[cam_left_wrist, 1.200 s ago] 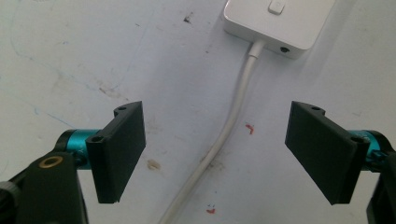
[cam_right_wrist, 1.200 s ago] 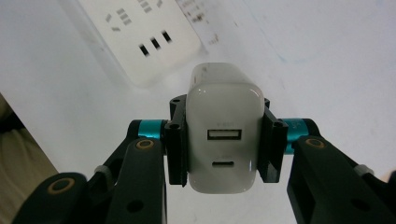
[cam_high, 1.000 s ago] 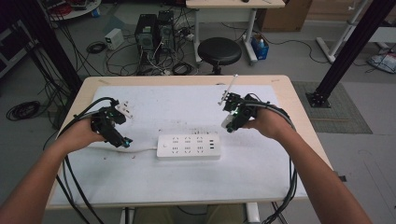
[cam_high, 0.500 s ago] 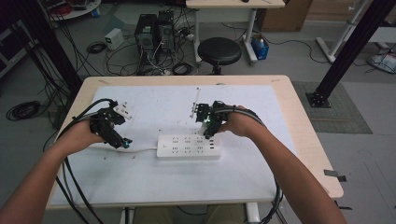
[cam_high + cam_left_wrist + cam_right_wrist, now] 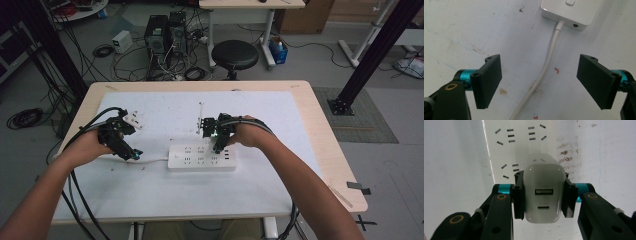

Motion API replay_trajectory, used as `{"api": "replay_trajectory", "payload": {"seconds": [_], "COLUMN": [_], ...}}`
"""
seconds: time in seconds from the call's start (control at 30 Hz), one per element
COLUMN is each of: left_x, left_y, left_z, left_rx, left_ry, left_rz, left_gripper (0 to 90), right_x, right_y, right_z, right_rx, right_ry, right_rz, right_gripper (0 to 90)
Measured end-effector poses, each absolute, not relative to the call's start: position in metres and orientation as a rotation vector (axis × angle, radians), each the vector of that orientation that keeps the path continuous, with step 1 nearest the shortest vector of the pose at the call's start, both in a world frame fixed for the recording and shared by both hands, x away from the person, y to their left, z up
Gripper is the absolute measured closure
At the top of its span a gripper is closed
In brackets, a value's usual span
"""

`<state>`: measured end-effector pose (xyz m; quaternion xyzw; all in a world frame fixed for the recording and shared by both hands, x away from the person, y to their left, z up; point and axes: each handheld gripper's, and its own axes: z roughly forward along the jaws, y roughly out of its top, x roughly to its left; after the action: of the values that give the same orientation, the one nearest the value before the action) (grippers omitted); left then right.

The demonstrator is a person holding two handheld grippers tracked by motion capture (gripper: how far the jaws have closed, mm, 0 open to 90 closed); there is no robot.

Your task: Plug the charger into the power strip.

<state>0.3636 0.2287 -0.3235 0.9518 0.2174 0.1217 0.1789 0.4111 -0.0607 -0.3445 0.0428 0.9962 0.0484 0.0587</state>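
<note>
High view: soft, low detail, even overhead light, dim floor around the bright white table [image 5: 165, 195]. Left gripper view: sharp, flat light, faint shadows under the cable [image 5: 547, 62]. Right gripper view: charger [image 5: 544, 192] in focus, power strip [image 5: 521, 142] behind it slightly washed out, charger's shadow falling on it.

Black tool [image 5: 543, 197] jaws, teal collars, brass screws
</note>
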Motion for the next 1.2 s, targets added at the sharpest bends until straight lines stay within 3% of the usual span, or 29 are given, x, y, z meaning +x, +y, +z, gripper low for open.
{"api": "replay_trajectory", "payload": {"seconds": [1.2], "left_x": [0.365], "left_y": [0.233], "left_z": [-0.332], "left_rx": [2.650], "left_ry": [0.633], "left_rz": [0.302], "left_gripper": [20.2], "right_x": [0.411], "right_y": [-0.037], "right_z": [-0.364], "right_rx": [-0.018], "right_ry": [3.012], "right_rz": [-0.044], "right_gripper": [62.2]}}
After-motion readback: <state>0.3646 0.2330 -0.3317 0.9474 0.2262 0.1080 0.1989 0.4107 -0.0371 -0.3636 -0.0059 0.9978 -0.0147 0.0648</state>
